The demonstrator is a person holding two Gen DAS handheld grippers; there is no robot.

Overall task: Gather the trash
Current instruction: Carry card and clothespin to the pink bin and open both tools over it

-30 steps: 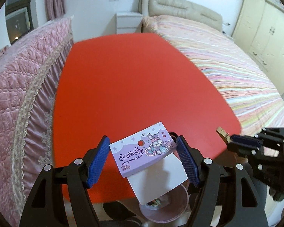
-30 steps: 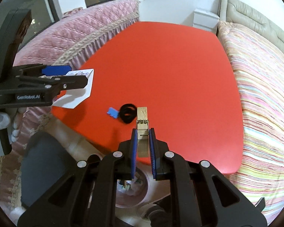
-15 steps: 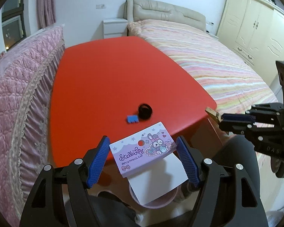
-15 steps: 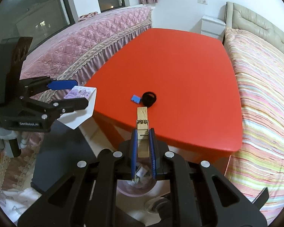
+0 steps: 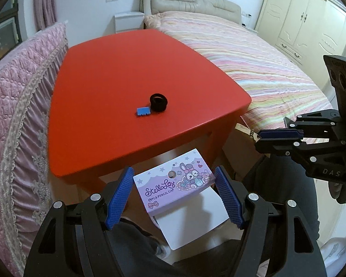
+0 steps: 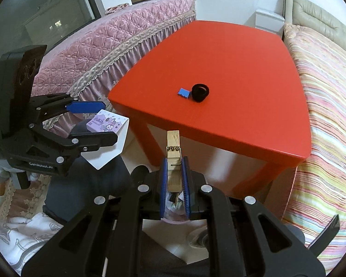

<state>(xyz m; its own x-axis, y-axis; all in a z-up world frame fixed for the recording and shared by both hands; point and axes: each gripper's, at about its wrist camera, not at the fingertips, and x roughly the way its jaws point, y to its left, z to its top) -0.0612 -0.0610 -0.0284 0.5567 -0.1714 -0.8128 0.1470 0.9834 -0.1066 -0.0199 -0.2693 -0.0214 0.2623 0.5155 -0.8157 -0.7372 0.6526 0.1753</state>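
Observation:
My left gripper (image 5: 174, 182) is shut on a purple pencil-cap box (image 5: 175, 183) with a white flap, held off the near edge of the red table (image 5: 117, 73); it also shows in the right wrist view (image 6: 105, 123). My right gripper (image 6: 174, 161) is shut on a wooden clothespin (image 6: 173, 149), held in front of the table; the clothespin tip shows in the left wrist view (image 5: 246, 130). A black ring (image 5: 158, 101) and a small blue piece (image 5: 142, 111) lie on the table. A pink bin (image 6: 173, 210) with scraps sits under my right gripper, mostly hidden.
A pink quilted bed (image 5: 16, 97) borders the table's left, a striped bed (image 5: 253, 62) its right. A cream wardrobe (image 5: 306, 20) stands far right, a white nightstand (image 5: 128, 22) behind the table. A person's dark trousers (image 5: 286, 184) are below.
Both grippers have pulled back and up from the table with their items. The ring and blue piece, hidden a second ago in the left view, now show farther away.

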